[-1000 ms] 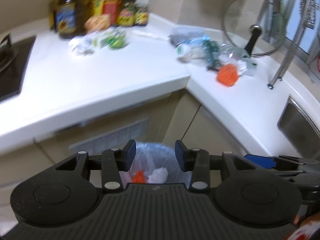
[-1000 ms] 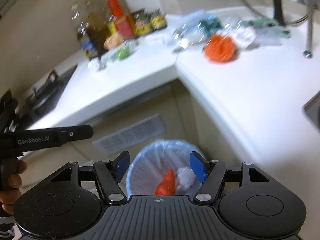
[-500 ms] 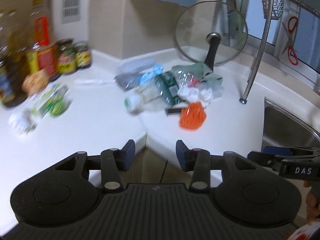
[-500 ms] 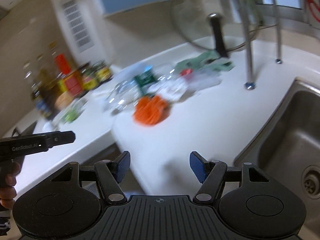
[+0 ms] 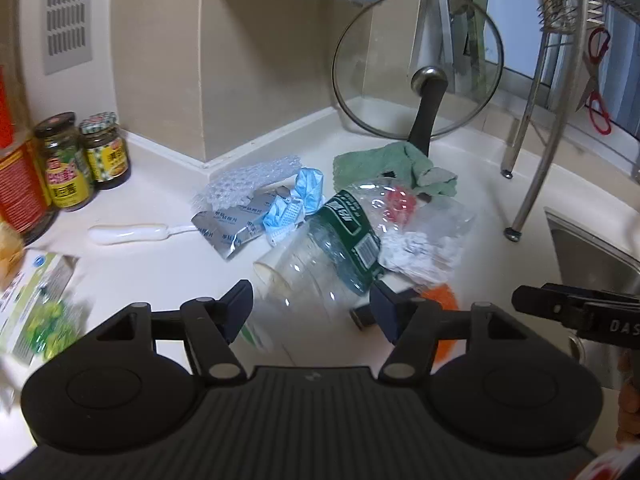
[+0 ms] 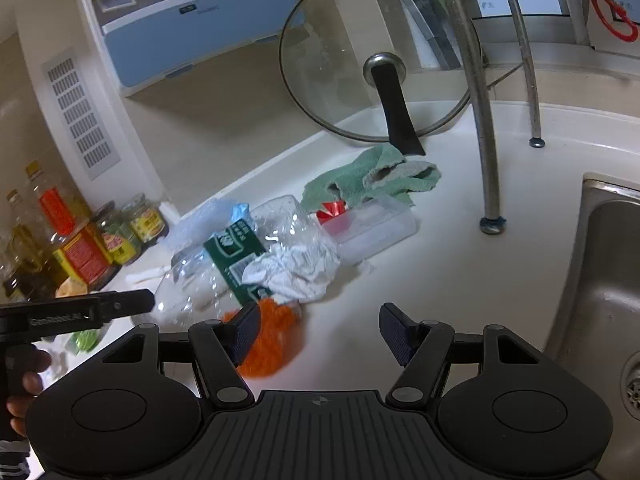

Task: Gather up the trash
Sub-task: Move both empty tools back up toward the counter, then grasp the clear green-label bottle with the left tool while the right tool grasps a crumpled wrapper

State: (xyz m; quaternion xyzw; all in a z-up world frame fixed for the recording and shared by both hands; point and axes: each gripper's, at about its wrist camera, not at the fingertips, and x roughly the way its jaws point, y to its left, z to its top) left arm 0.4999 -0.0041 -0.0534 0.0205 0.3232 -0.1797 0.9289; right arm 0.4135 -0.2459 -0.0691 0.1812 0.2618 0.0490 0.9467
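On the white surface (image 5: 160, 264) the trash pile now fills both views, where a second ago the bin sat below. The left tool (image 5: 312, 308) is opening, empty, over the crushed plastic bottle (image 5: 320, 256); the right tool (image 6: 320, 328) stays wide, empty, beside the orange netting (image 6: 272, 340)

You can read "DAS" in white on the black right gripper body (image 5: 600, 318) at the left wrist view's right edge and "GenRobot.AI" on the left gripper body (image 6: 60, 318) in the right wrist view, while the bottle, jar and packet labels are illegible.
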